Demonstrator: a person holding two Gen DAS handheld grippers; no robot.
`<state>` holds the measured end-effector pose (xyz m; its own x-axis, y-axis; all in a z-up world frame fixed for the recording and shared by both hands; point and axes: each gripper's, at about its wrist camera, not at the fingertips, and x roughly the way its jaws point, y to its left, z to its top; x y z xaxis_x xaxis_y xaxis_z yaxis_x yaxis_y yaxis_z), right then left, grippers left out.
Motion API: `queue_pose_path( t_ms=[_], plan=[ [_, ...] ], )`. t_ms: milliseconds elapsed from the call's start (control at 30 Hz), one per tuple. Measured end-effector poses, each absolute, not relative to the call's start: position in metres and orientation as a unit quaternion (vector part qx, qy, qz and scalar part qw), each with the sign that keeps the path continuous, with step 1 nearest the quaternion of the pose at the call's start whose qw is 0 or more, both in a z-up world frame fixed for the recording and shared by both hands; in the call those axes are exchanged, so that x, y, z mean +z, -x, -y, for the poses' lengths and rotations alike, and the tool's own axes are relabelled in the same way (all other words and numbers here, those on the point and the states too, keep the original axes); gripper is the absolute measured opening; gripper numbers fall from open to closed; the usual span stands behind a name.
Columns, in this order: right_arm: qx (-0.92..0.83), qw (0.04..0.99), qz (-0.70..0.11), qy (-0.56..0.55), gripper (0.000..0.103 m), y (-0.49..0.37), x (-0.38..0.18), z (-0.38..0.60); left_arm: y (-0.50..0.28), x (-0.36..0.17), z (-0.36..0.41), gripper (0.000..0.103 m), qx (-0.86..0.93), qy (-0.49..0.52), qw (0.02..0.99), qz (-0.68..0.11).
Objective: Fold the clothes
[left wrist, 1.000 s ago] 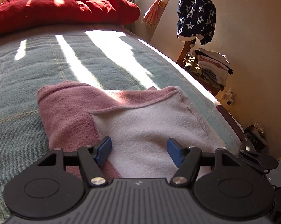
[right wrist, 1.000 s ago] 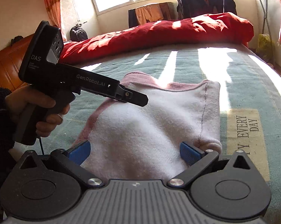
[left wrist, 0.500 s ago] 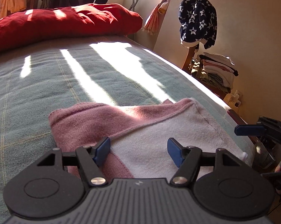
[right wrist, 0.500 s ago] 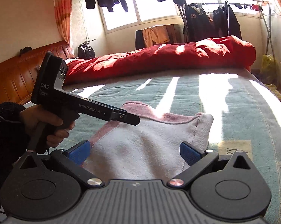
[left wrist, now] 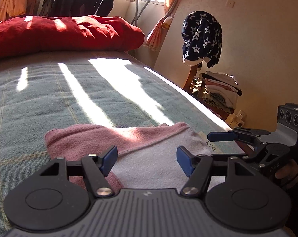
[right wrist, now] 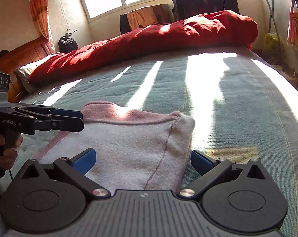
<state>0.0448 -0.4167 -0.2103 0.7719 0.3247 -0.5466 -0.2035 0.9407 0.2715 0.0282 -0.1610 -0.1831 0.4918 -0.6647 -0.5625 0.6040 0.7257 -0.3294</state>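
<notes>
On the green bed blanket point(left wrist: 50, 98), left view: folded pink-and-white knit garment point(left wrist: 149, 158) lies just ahead of left gripper point(left wrist: 147, 158), jaws wide, empty. Right view: right gripper point(right wrist: 143, 162) wide, empty, straddling garment's near right corner.

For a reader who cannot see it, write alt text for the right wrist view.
A folded pink garment lies on a green blanket, seen between the open right gripper. The left gripper reaches in from the left; a red duvet lies behind.
</notes>
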Motion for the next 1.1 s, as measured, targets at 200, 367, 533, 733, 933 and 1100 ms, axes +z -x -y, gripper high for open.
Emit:
queue_pose_path(
  t_ms=[200, 367, 533, 733, 933, 1100],
  plan=[
    [0.191, 0.920, -0.325, -0.102, 0.103, -0.080, -0.213, 0.405, -0.050, -0.214, 0.152, 0.068, -0.335, 0.073, 0.854, -0.391],
    [0.175, 0.909, -0.366, -0.091, 0.103, -0.098, -0.227, 0.406, -0.043, -0.204, 0.158, 0.068, -0.328, 0.049, 0.859, -0.390],
    [0.174, 0.918, -0.345, -0.087, 0.103, -0.055, -0.190, 0.406, -0.009, -0.172, 0.156, 0.070, -0.350, 0.054, 0.854, -0.382],
    [0.248, 0.897, -0.352, -0.105, 0.103, 0.004, -0.175, 0.374, 0.045, -0.164, 0.154, 0.078, -0.373, 0.048, 0.836, -0.399],
    [0.189, 0.882, -0.411, -0.127, 0.103, 0.030, -0.211, 0.370, 0.068, -0.179, 0.135, 0.078, -0.325, 0.067, 0.835, -0.439],
    [0.159, 0.906, -0.370, -0.131, 0.103, 0.070, -0.193, 0.367, 0.109, -0.159, 0.124, 0.079, -0.321, 0.044, 0.863, -0.388]
  ],
)
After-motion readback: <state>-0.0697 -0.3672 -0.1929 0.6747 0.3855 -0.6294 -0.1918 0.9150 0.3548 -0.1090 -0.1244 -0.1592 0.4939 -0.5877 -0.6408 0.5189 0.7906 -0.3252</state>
